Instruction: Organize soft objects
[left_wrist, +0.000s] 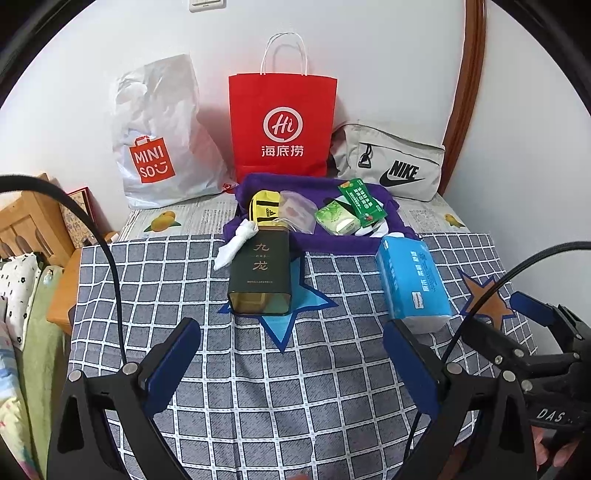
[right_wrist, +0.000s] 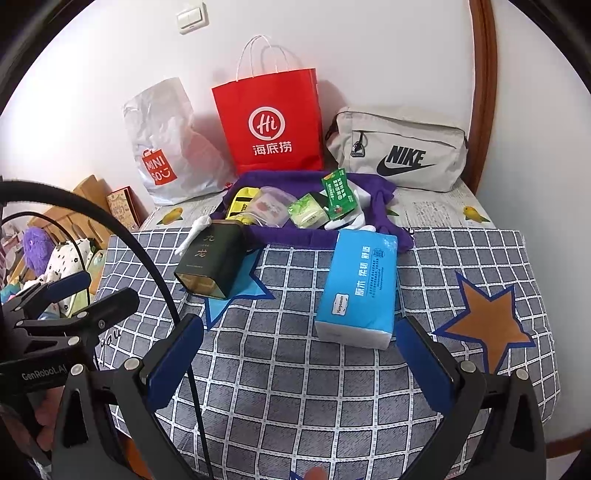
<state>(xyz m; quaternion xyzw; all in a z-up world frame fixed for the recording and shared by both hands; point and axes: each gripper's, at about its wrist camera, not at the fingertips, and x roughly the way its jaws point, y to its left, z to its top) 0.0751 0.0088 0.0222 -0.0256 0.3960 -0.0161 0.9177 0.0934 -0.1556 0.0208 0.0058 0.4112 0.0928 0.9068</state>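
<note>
We take the red paper bag (left_wrist: 282, 125) standing against the wall as our landmark. Just in front of it lies a purple cloth (left_wrist: 332, 240) carrying a yellow sock (left_wrist: 264, 210), a clear pouch (left_wrist: 297, 214), a pale green packet (left_wrist: 338, 219) and a green sachet (left_wrist: 362, 201). A dark tin (left_wrist: 260, 273) lies on its side in front of the bag, on the checked cover (left_wrist: 295, 387). The blue tissue pack (right_wrist: 358, 288) lies in front of the bag and to its right. A white plastic bag (left_wrist: 162, 140) stands left of it, a grey pouch (right_wrist: 399, 151) right of it. Our left gripper (left_wrist: 291, 343) and right gripper (right_wrist: 301, 341) both hover wide apart and empty, nearer to us than the tin and tissue pack.
</note>
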